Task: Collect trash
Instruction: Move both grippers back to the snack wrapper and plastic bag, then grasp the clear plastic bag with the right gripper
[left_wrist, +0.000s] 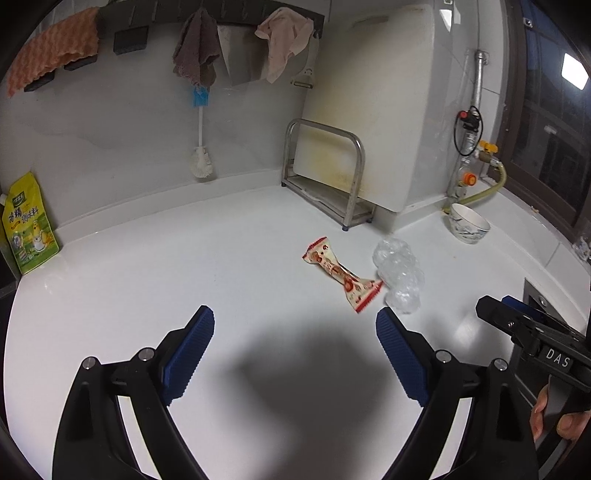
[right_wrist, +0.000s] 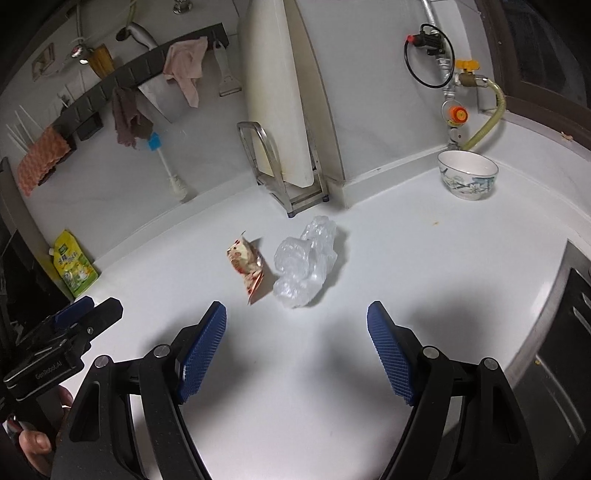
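Observation:
A red and cream snack wrapper (left_wrist: 341, 273) lies on the white countertop (left_wrist: 184, 266), touching a crumpled clear plastic bag (left_wrist: 399, 275) on its right. Both also show in the right wrist view: the wrapper (right_wrist: 248, 267) and the bag (right_wrist: 304, 266). My left gripper (left_wrist: 295, 321) is open and empty, short of the wrapper and left of it. My right gripper (right_wrist: 297, 317) is open and empty, just short of the bag. Each gripper shows at the edge of the other's view, the right one (left_wrist: 495, 310) and the left one (right_wrist: 96, 306).
A patterned bowl (right_wrist: 467, 175) stands at the back right near a gas valve and hose (right_wrist: 458, 110). A cutting board in a metal rack (right_wrist: 284, 140) stands at the back wall. A yellow-green pouch (left_wrist: 27, 225) leans at the left. Cloths and a brush hang on the wall. A sink edge (right_wrist: 576, 295) is at the right.

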